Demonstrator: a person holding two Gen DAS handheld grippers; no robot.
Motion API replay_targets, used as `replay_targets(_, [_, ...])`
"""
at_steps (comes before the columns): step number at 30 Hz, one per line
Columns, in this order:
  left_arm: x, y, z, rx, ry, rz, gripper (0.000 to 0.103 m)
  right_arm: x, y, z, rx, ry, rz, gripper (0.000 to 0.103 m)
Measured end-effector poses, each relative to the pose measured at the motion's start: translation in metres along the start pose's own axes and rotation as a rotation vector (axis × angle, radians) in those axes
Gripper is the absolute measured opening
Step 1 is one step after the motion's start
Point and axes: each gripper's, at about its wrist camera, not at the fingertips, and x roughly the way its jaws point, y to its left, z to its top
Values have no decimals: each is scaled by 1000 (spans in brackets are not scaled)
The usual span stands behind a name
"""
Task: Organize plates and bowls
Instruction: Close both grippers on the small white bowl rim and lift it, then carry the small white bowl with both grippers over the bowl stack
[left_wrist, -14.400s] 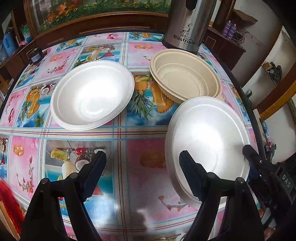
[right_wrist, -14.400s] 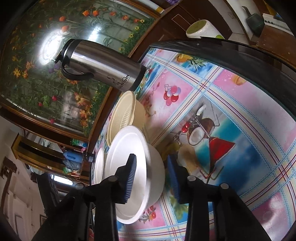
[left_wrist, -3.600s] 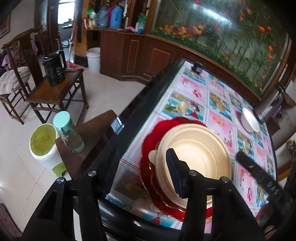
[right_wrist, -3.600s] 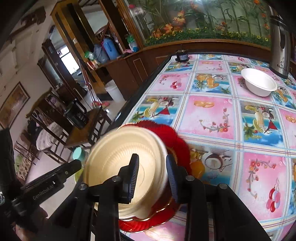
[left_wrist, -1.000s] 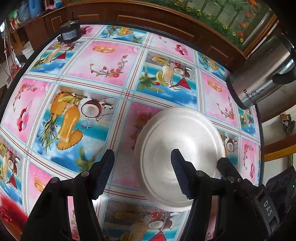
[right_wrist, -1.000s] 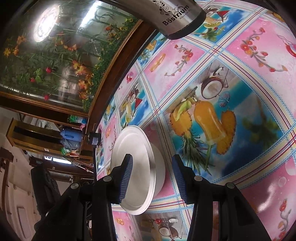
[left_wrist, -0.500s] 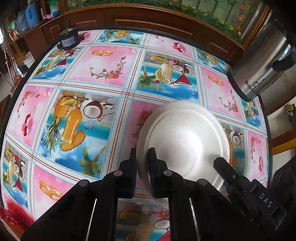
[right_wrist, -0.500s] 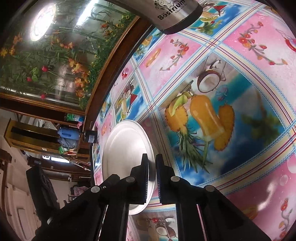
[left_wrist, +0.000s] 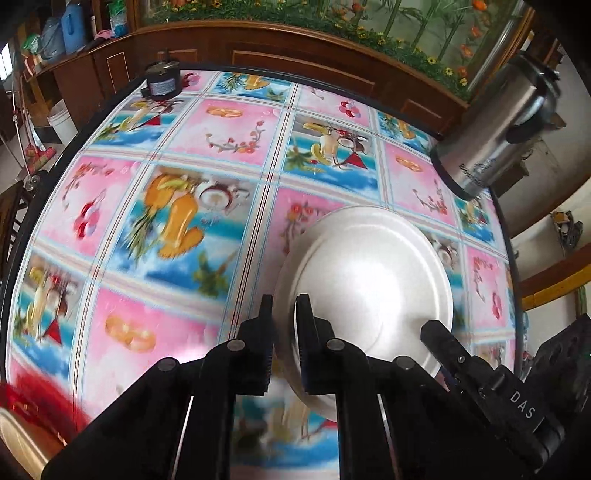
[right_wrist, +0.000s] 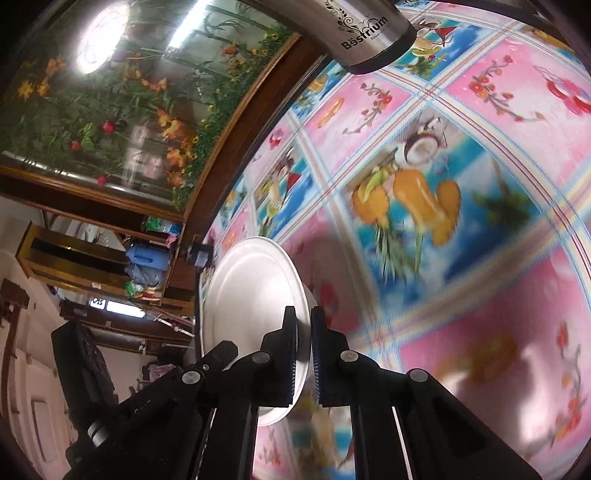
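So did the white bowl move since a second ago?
Yes. The white bowl has shifted away from the steel flask, toward the left side of the table, pinched by the left gripper and right gripper.

Looks like a lived-in home dining room: fruit-print tablecloth (left_wrist: 207, 221), steel thermos (left_wrist: 495, 136), wood-framed aquarium (right_wrist: 110, 110) full of fake flowers, dark wooden cabinets (left_wrist: 110, 70) stacked with jugs and clutter.

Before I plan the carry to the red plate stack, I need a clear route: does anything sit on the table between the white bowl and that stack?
Nothing visible does: only bare tablecloth lies between white bowl and red plate stack.
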Motion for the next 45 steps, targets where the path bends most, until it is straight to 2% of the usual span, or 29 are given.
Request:
replay_targets(6, [-44,18,-47,-3,-66,-40,9,-36,3,-46,-49,-1,34,7])
replay_targets(11, [-86,37,-85,2,-134,-46,9,-68,15,-93,-135,-9,33,8])
replay_targets(21, [-157,89,-158,24,-292,-19,9,-116,60,-179,-298,-20,69,8])
replay_targets(28, [-179,155,-214,-12,-366,25,10,-111,84,-242,-391,40,114,8])
replay_targets(36, [-197,237,-271,-123,-408,83,10,-91,117,-349,-599,76,168,8])
replay_targets(40, [-198,254,-272,-149,-407,94,10,-82,132,-378,-661,117,185,10])
replay_targets(45, [-188,272,-261,-160,-367,61,10,-57,141,-387,-656,181,134,10])
